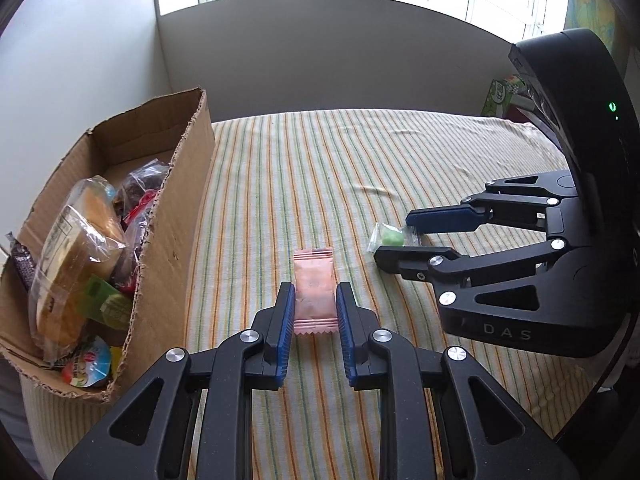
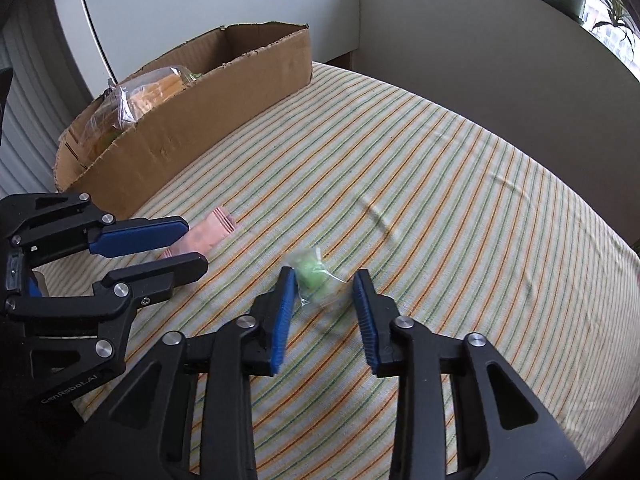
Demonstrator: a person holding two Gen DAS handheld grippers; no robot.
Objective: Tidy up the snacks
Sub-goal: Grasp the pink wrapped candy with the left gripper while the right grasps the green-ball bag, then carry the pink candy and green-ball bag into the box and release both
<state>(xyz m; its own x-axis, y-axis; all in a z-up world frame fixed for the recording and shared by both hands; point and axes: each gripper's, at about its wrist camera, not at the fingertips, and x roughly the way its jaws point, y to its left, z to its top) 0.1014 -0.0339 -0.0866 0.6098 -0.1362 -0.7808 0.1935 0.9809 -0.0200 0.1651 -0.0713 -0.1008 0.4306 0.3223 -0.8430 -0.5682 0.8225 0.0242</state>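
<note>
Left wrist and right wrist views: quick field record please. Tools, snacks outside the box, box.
left tool: shut on pink packet
right tool: closed on green candy in a clear wrapper; contact blurred
cardboard box: on the left tool's left, holds many wrapped snacks
striped cloth: covers the table
snacks outside box: two, each between a tool's fingers
status: neither boxed yet

One pink snack packet, one green candy, one cardboard box, two grippers.
</note>
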